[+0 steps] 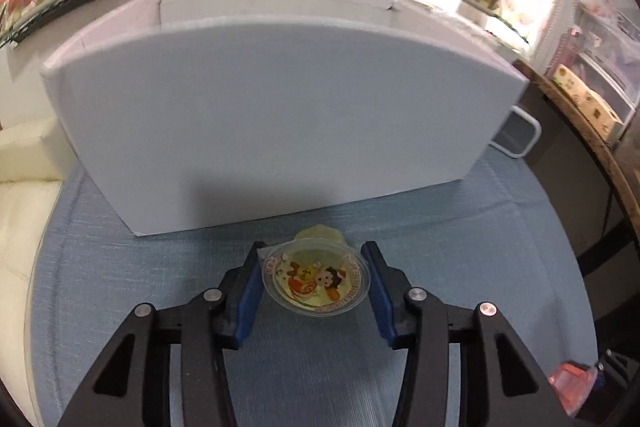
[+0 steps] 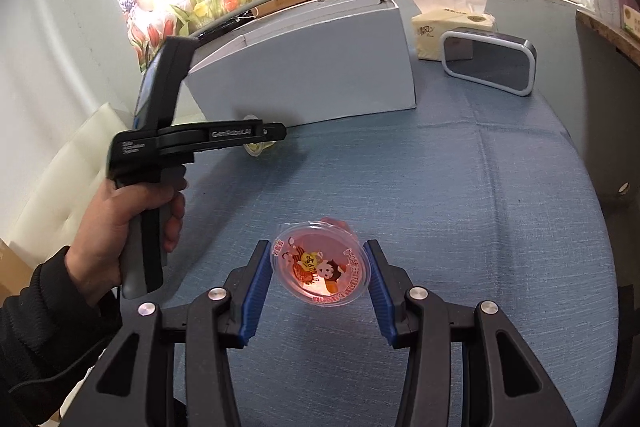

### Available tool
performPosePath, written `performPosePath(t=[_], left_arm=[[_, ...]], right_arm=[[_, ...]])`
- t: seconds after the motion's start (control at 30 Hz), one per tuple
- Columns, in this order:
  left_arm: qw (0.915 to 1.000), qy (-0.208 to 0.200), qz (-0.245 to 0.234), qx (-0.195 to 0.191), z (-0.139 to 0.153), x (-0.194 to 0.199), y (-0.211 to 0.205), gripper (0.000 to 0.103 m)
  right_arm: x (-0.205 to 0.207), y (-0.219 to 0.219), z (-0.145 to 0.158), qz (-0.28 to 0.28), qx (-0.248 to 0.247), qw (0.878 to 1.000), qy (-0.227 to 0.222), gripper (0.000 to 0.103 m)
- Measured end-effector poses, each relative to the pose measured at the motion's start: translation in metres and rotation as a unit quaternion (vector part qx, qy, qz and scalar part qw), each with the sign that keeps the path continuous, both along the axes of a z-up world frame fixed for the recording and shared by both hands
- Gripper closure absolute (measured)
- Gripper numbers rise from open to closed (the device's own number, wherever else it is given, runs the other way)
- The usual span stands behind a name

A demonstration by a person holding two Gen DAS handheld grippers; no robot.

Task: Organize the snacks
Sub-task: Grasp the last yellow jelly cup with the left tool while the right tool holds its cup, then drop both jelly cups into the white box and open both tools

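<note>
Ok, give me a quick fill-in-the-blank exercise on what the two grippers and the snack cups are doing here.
1. The left gripper has a ____ jelly cup between its fingers.
2. The right gripper straddles a ____ jelly cup.
3. Both cups sit on a ____ tablecloth.
4. Behind the cups stands a big grey ____.

Missing words: yellow; red; blue; box
</note>
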State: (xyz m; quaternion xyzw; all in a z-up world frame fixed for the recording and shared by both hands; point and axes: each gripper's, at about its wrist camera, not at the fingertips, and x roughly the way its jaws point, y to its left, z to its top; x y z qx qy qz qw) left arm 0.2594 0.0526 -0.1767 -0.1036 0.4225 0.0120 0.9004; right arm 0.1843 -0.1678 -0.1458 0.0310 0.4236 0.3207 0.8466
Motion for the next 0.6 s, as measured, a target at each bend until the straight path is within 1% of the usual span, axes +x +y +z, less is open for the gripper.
performPosePath(t=[0.13, 0.3, 0.47, 0.6], left_arm=[[0.9995, -0.021, -0.022, 0.008, 0.021, -0.022, -0.005, 0.051], [0.9974, -0.056, -0.043, 0.014, 0.056, -0.047, -0.006, 0.051], [0.9949, -0.089, -0.046, 0.009, 0.094, -0.055, 0.004, 0.051], [0.9928, -0.111, -0.045, -0.004, 0.122, -0.044, 0.021, 0.051]], right_arm=[[-0.001, 0.003, 0.005, 0.002, 0.007, 1.000, -0.003, 0.053], [-0.003, 0.012, 0.018, 0.013, 0.009, 1.000, -0.020, 0.053], [0.013, 0.024, 0.039, 0.023, 0.010, 0.999, -0.042, 0.053], [0.039, 0.038, 0.064, 0.028, 0.009, 0.997, -0.072, 0.053]])
